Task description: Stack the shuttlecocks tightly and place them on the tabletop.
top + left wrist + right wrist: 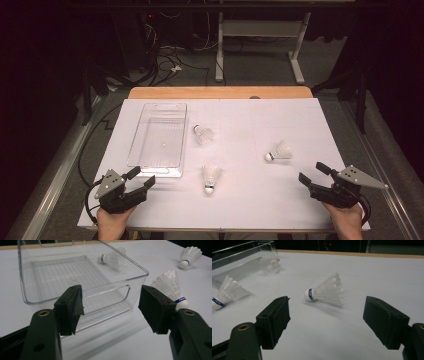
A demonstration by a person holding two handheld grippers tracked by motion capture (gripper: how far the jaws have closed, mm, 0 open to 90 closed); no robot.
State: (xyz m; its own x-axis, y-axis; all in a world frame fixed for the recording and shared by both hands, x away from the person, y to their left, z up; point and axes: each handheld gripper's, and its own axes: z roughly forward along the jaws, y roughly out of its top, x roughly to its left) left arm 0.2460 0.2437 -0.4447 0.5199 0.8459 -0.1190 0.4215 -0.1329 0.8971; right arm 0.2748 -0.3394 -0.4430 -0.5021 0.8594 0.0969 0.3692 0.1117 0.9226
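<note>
Three white shuttlecocks lie on the white table top [280,125]: one [203,134] just right of the clear plastic bin [158,140], one [211,178] near the front middle, one [279,151] to the right. The bin [75,277] is empty. My left gripper [141,179] rests at the front left, open, jaws apart and pointing at the bin's near corner; the front shuttlecock [172,287] lies beside its right jaw. My right gripper [314,173] sits at the front right, open, aimed at the right shuttlecock [325,292], which lies on its side a short way ahead.
A wooden strip [220,92] edges the table's far side. Beyond it stand a desk frame [260,35] and loose cables [165,60] on a dark floor. Metal rails [55,175] run along both sides of the table.
</note>
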